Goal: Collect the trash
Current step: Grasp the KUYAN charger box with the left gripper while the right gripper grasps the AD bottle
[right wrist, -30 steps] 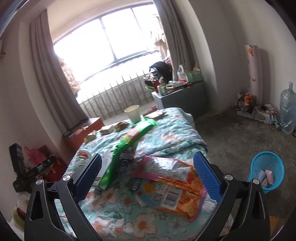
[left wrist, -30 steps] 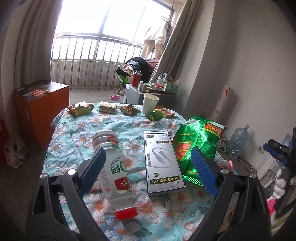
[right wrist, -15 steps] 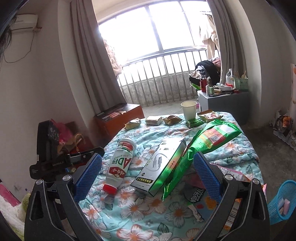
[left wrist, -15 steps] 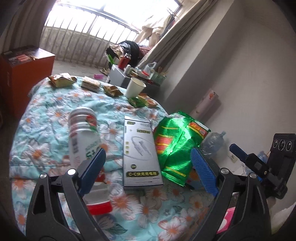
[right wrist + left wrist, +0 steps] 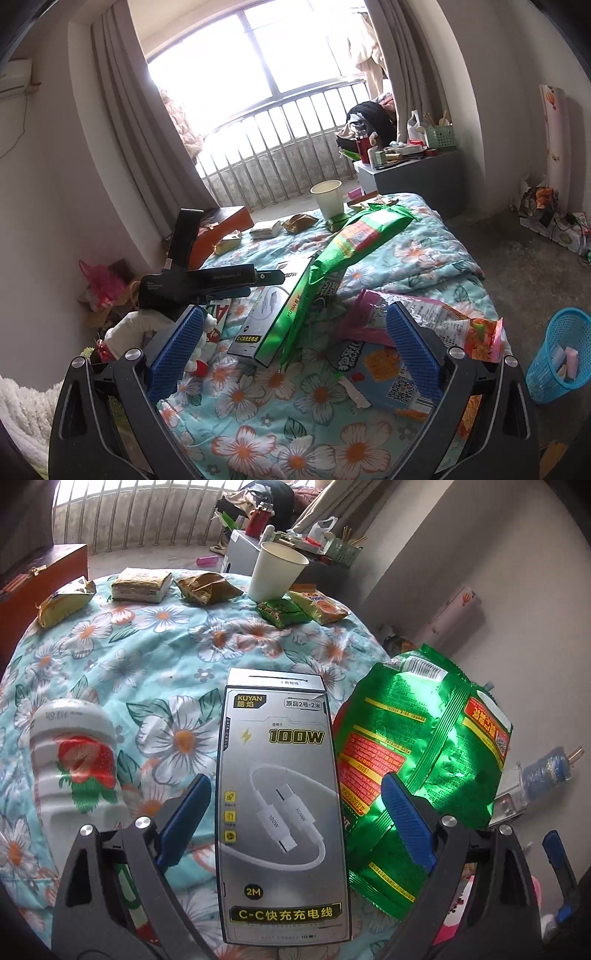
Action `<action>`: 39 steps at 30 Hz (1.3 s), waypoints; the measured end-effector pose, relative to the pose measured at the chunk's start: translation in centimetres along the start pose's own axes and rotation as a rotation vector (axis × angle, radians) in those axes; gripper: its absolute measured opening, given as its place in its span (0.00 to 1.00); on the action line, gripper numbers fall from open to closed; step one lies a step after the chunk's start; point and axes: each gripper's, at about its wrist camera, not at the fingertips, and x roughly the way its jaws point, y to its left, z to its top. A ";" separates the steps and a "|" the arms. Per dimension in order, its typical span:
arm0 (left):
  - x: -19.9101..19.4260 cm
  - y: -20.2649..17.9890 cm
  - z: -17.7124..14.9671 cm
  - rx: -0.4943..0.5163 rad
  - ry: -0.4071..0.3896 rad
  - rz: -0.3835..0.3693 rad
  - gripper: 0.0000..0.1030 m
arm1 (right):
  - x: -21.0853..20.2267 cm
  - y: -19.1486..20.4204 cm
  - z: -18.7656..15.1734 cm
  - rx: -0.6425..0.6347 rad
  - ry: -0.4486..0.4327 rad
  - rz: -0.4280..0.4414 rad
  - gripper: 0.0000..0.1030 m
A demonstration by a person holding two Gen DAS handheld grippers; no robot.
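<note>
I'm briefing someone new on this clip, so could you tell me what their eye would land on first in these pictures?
Probably the shiny green snack bag, propped up to the right of the grey cable box, which lies framed between the open left gripper fingers. Left of the box lies a white strawberry bottle on the floral bedspread. On the floor to the right stands a blue basket.

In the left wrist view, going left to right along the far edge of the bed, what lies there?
Yellow wrapper → tan packet → crumpled gold wrapper → paper cup → green packet → orange packet.
</note>
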 end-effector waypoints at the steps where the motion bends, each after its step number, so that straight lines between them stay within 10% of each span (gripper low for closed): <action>1: 0.4 -0.2 0.2 0.006 0.013 0.023 0.86 | 0.1 -0.3 0.0 0.011 0.001 0.004 0.93; 20: 3.4 0.3 1.1 -0.038 0.095 0.087 0.77 | -0.3 -3.9 -0.8 0.119 -0.014 0.016 0.93; 32: -12.5 -0.2 -3.1 -0.014 -0.238 -0.068 0.75 | -0.7 -2.3 -0.3 0.089 -0.034 0.048 0.93; 39: -23.3 3.9 -6.3 -0.078 -0.402 -0.009 0.76 | 2.8 2.5 1.1 0.046 0.026 0.201 0.93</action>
